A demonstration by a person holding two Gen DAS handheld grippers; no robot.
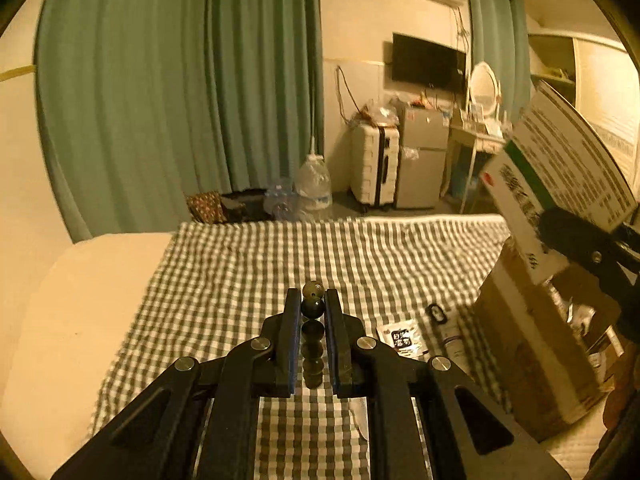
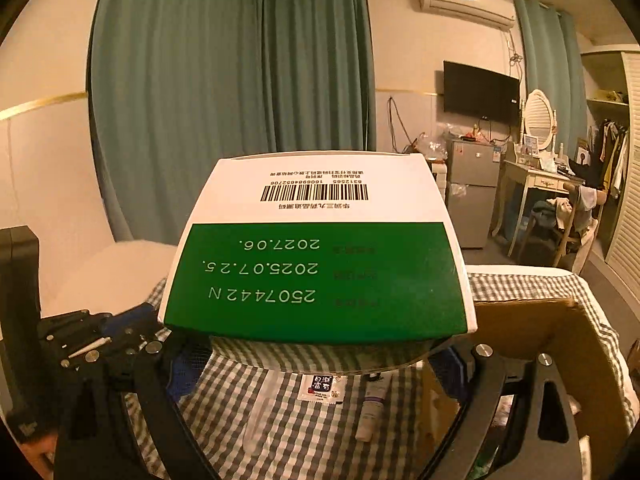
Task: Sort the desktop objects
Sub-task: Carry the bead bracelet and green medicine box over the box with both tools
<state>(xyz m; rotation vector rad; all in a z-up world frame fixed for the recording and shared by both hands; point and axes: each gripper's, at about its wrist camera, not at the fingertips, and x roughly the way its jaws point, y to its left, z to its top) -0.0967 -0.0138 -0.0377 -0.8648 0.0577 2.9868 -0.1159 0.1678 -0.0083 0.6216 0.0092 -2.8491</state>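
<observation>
My left gripper (image 1: 312,300) is shut on a string of dark round beads (image 1: 312,307), which runs back between the two fingers, with one paler bead poking past the tips. It hangs above the checked cloth (image 1: 240,280). My right gripper (image 2: 316,354) holds a green and white medicine box (image 2: 316,256) across its width, jaws spread wide, fingertips hidden under the box. In the left wrist view that medicine box (image 1: 560,168) is raised and tilted above an open cardboard box (image 1: 532,360) at the right.
On the checked cloth (image 2: 280,432) lie a small white sachet (image 2: 322,388), a white tube (image 2: 372,404) and a clear plastic piece (image 2: 260,412). The cardboard box (image 2: 560,340) stands at the right and holds several items. A bare cream mattress (image 1: 80,300) shows at the left.
</observation>
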